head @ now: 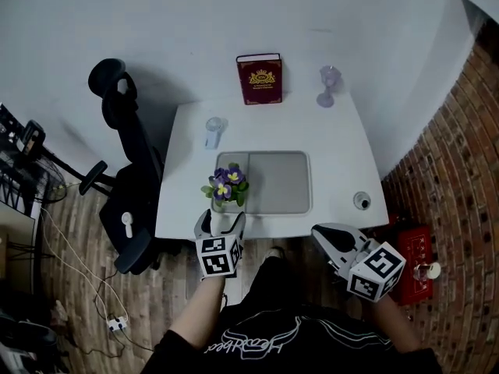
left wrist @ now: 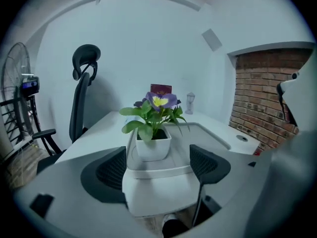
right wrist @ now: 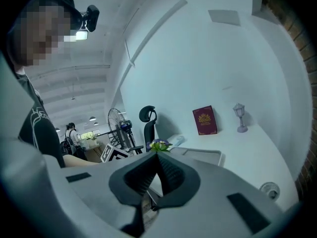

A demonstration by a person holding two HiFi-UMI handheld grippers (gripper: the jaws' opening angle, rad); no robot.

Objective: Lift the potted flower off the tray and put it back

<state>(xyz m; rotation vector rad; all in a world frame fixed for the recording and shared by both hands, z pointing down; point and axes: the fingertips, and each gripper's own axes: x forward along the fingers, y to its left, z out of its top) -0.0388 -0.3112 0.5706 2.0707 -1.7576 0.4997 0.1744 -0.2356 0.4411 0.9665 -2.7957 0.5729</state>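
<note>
While left tool gapes, potted flower just ahead, on tray

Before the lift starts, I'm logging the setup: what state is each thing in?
Potted flower: upright on the tray's left side, untouched.
Tray: flat on the table.
Left gripper: open, nothing between the jaws.
Right gripper: shut, empty.
Book: closed, standing upright.

My black T-shirt shows white script, I think; the white left gripper and right gripper carry black-and-white marker cubes.
</note>
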